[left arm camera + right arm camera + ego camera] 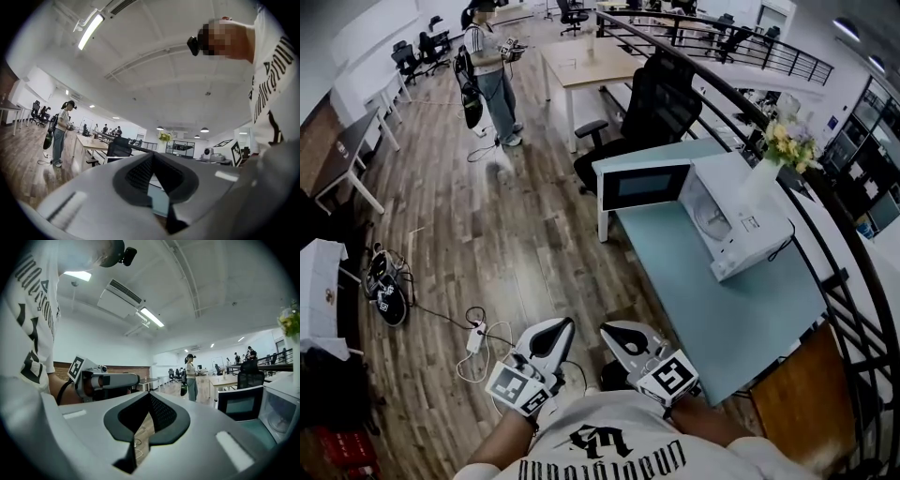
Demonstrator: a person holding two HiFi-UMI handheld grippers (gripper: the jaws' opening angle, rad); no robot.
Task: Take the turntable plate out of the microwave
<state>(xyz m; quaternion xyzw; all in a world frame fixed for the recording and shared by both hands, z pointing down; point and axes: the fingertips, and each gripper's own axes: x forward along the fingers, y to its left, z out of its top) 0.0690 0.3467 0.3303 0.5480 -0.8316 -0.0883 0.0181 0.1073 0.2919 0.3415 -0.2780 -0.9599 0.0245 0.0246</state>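
The white microwave (741, 220) stands on a light-blue table (703, 309) with its door (642, 185) swung open to the left. The glass turntable plate (711, 217) lies inside the cavity. Both grippers are low in the head view, close to my body and well short of the table. My left gripper (562, 326) is shut with nothing in it; my right gripper (611, 330) is shut and empty too. In the right gripper view the jaws (150, 394) meet, and the microwave (279, 408) with its open door (239, 404) shows at far right. The left gripper (152, 154) points across the room.
A black office chair (661, 108) stands behind the table's far end. A vase of flowers (787, 141) sits beside the microwave by the curved black railing (825, 244). A person (492, 75) stands on the wood floor. A power strip and cables (476, 337) lie near my feet.
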